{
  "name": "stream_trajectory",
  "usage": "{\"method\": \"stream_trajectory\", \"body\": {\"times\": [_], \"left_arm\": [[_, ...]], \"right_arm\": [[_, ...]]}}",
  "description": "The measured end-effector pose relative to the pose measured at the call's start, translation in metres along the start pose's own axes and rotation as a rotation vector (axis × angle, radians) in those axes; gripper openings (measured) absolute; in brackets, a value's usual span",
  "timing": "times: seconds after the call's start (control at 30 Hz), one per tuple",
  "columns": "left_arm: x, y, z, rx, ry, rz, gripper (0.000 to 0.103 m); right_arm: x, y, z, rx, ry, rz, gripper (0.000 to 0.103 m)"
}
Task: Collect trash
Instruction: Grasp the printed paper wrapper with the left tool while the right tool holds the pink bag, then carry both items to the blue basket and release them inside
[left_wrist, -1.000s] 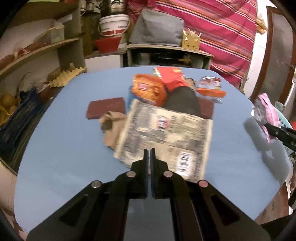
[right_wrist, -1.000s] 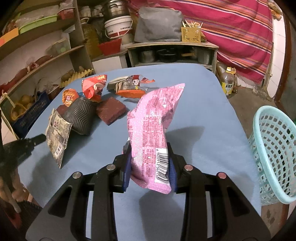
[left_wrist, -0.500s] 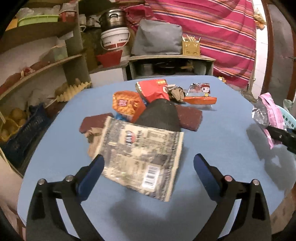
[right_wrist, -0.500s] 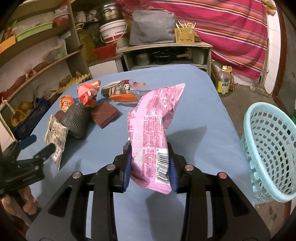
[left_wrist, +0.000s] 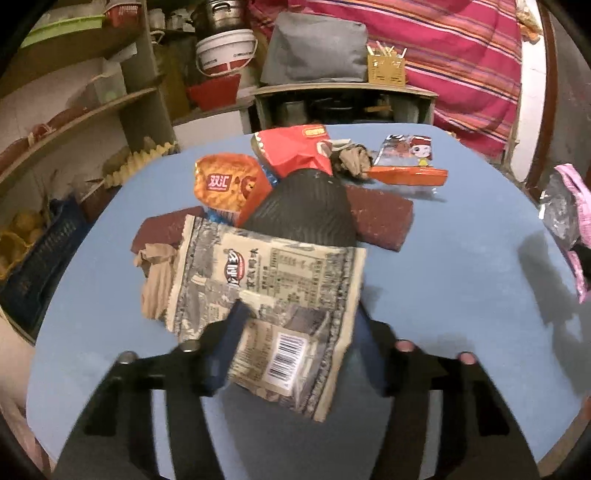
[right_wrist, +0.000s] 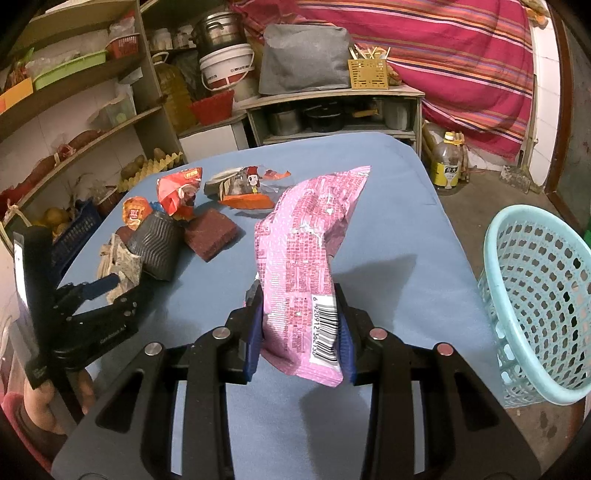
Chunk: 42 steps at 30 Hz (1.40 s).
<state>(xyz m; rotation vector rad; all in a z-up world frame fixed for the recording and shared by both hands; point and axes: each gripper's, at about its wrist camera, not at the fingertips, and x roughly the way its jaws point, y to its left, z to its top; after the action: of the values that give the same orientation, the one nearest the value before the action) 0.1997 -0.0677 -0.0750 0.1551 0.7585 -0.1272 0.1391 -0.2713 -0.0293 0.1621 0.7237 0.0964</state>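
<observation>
Closing around a grey wrapper (left_wrist: 269, 291) on the blue table (left_wrist: 461, 266), the left gripper (left_wrist: 295, 332) has not yet pinched it.
Right view: the right gripper (right_wrist: 301, 332) clamps a pink wrapper (right_wrist: 303, 258) upright above the table, a basket (right_wrist: 535, 295) to its right.

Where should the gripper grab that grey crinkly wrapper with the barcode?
By its near barcode end, coming from the front edge of the table. That end of the grey wrapper sticks out free between the closing left gripper jaws; its far end is tucked under the black cup.
</observation>
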Motion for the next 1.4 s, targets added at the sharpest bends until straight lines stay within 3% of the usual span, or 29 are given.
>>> {"method": "stream_trajectory", "body": {"times": [0.13, 0.3, 0.43, 0.67, 0.9, 0.97, 1.03, 1.13, 1.4], "left_arm": [[-0.019, 0.000, 0.000, 0.023, -0.041, -0.022, 0.020], [-0.048, 0.001, 0.010, 0.026, -0.087, -0.066, 0.003], [-0.066, -0.002, 0.024, 0.027, -0.112, -0.096, 0.001], [-0.080, -0.011, 0.047, 0.032, -0.141, -0.084, 0.000], [-0.055, -0.013, 0.018, 0.053, -0.058, -0.078, 0.003], [-0.045, -0.016, 0.009, 0.051, -0.027, -0.061, 0.014], [-0.041, -0.020, 0.001, 0.044, -0.033, -0.025, 0.076], [-0.043, -0.030, -0.007, 0.069, -0.085, 0.021, 0.080], [-0.004, -0.029, -0.009, 0.057, -0.003, 0.133, 0.079]], "right_arm": [[-0.001, -0.001, -0.002, -0.004, 0.000, 0.002, 0.036], [-0.003, -0.001, -0.001, 0.003, -0.006, 0.006, 0.036], [-0.015, -0.002, 0.005, -0.005, -0.034, 0.010, 0.035], [-0.038, -0.027, 0.021, 0.007, -0.085, -0.013, 0.034], [-0.026, -0.043, 0.011, 0.048, -0.040, 0.004, 0.034], [-0.025, -0.040, 0.010, 0.037, -0.036, 0.005, 0.034], [-0.023, -0.038, 0.007, 0.034, -0.030, 0.007, 0.034], [-0.019, -0.038, 0.005, 0.030, -0.018, 0.005, 0.035], [-0.016, -0.041, 0.003, 0.033, -0.012, 0.002, 0.035]]}}
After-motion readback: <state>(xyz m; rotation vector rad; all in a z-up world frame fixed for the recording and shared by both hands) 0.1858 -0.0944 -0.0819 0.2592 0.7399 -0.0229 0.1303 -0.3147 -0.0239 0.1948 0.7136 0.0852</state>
